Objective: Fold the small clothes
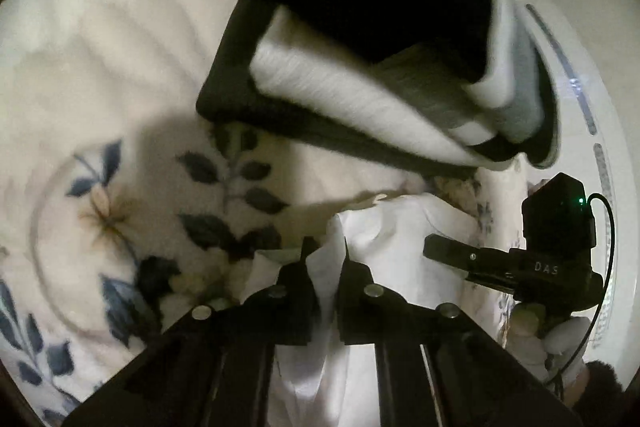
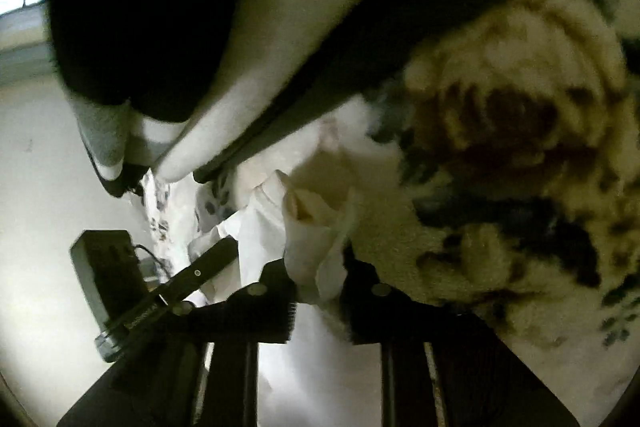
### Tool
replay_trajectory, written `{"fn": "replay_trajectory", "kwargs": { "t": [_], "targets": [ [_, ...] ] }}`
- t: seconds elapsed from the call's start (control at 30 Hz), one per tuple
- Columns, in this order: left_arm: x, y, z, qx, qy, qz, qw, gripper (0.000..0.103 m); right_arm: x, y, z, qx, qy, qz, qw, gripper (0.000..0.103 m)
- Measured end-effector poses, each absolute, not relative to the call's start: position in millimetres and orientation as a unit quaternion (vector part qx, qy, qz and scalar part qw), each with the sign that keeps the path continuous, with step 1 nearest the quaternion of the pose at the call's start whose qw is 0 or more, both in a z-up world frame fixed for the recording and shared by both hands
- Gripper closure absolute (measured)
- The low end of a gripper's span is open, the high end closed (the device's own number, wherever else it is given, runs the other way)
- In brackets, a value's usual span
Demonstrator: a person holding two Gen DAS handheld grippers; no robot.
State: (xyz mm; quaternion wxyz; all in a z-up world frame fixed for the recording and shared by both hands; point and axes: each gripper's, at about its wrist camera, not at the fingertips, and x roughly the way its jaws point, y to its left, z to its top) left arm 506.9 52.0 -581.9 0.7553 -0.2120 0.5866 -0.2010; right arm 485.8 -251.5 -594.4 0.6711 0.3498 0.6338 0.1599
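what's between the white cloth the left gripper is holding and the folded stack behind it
In the left wrist view, only floral blanket separates the white garment from the folded stack.

left wrist: close, facing floral blanket | right wrist: same, shared

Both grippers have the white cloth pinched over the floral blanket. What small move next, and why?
Probably draw the two grippers slightly apart to pull the white cloth taut before folding. The left gripper and right gripper each pinch a bunched edge, and the fabric between them looks crumpled and slack above the blanket. The folded stack lies close ahead, so keep the move short.
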Motion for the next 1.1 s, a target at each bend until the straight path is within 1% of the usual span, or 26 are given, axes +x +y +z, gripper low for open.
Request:
{"fn": "replay_trajectory", "kwargs": {
  "t": [0.03,0.1,0.33,0.4,0.47,0.5,0.53,0.57,0.6,0.63,0.67,0.7,0.73,0.77,0.8,0.93,1.0,1.1],
  "targets": [
    [503.2,56.3,-573.8,-0.212,0.579,-0.201,0.761,0.098,486.6,-245.4,-589.8,0.345,0.628,0.164,0.678,0.090],
    [494.4,62.6,-556.0,-0.211,0.563,-0.203,0.773,0.098,484.0,-245.1,-569.5,0.337,0.616,0.174,0.691,0.095],
    [427.7,72.2,-479.3,-0.194,0.506,-0.218,0.812,0.098,433.9,-228.7,-491.8,0.279,0.571,0.224,0.739,0.095],
    [397.1,76.1,-462.0,-0.194,0.497,-0.222,0.816,0.098,410.4,-220.0,-471.5,0.261,0.561,0.235,0.750,0.095],
    [372.9,64.7,-456.4,-0.192,0.494,-0.224,0.818,0.097,380.9,-216.0,-459.0,0.243,0.554,0.246,0.757,0.095],
    [356.5,64.8,-452.1,-0.187,0.495,-0.223,0.819,0.093,364.7,-221.7,-452.1,0.233,0.551,0.251,0.761,0.095],
    [341.7,66.5,-449.5,-0.183,0.499,-0.219,0.818,0.093,345.4,-224.9,-445.9,0.222,0.550,0.257,0.763,0.095],
    [329.0,69.1,-451.0,-0.182,0.506,-0.218,0.814,0.091,325.2,-221.8,-442.2,0.213,0.551,0.268,0.761,0.092],
    [312.2,70.9,-453.7,-0.182,0.516,-0.214,0.809,0.081,305.2,-227.9,-439.3,0.206,0.556,0.275,0.757,0.091],
    [294.0,75.6,-457.6,-0.181,0.526,-0.205,0.806,0.074,288.9,-228.8,-439.1,0.195,0.564,0.277,0.753,0.091],
    [277.7,79.6,-461.1,-0.183,0.533,-0.198,0.802,0.058,275.1,-231.7,-440.3,0.187,0.571,0.280,0.749,0.085],
    [261.2,86.0,-465.2,-0.193,0.542,-0.191,0.795,0.041,251.8,-229.5,-444.9,0.176,0.587,0.286,0.737,0.072],
    [243.2,94.2,-471.3,-0.206,0.553,-0.180,0.787,0.040,236.4,-226.4,-450.4,0.168,0.601,0.285,0.728,0.063],
    [229.9,98.2,-477.2,-0.221,0.562,-0.170,0.779,0.040,223.6,-226.3,-454.4,0.162,0.613,0.283,0.719,0.049],
    [215.8,105.1,-483.0,-0.234,0.572,-0.161,0.770,0.040,207.8,-229.7,-459.9,0.160,0.626,0.281,0.710,0.045],
    [170.9,126.4,-503.2,-0.255,0.604,-0.112,0.747,0.040,158.3,-255.6,-485.6,0.204,0.663,0.233,0.681,0.045],
    [156.6,133.4,-509.6,-0.264,0.608,-0.095,0.742,0.040,139.8,-267.7,-494.5,0.233,0.670,0.202,0.675,0.042],
    [146.2,137.8,-516.2,-0.280,0.611,-0.075,0.737,0.040,118.5,-279.6,-508.4,0.298,0.675,0.165,0.654,0.041]
  ]
}}
